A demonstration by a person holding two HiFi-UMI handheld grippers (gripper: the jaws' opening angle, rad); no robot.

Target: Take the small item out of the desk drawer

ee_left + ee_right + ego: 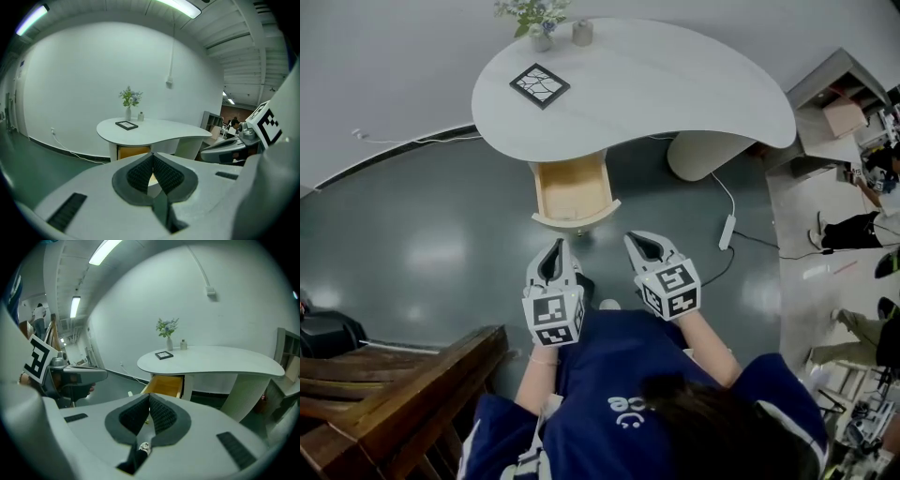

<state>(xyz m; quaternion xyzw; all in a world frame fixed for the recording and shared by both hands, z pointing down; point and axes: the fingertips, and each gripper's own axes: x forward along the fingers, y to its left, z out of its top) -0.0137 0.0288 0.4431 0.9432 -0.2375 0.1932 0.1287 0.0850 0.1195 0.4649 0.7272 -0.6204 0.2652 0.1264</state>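
Pale wood shows inside the drawer (572, 187), which already stands pulled out from under the white bench (675, 84), with its rounded front towards the person. So the opening step looks finished, and the taking itself is not yet begun.

In the head view the left tongs (557, 242) and the right tongs (630, 236) hang side by side above the grey floor (431, 234). Both point to 12 o'clock, at the drawer, and are near its front but apart from it. Each gripper view shows its ribbed pads pressed together at the tips with nothing pinched between them, so both tongs are empty.

The small item I cannot make out. From above, the bottom of the drawer looks like bare wood, and the thing is either too small to see or it lies further back under the bench top. I judge that it is in the drawer, because neither tongs carry it and it does not lie on the bench.

On the bench top there are a dark picture frame (539, 85) at about 11 o'clock from the drawer, and a vase (540, 37) with flowers and a small jar (582, 33) at the far edge.

What is left, in my judgement, is nearly everything: to reach over the drawer, spread one pair of tongs, find the item, pinch it and lift it out.
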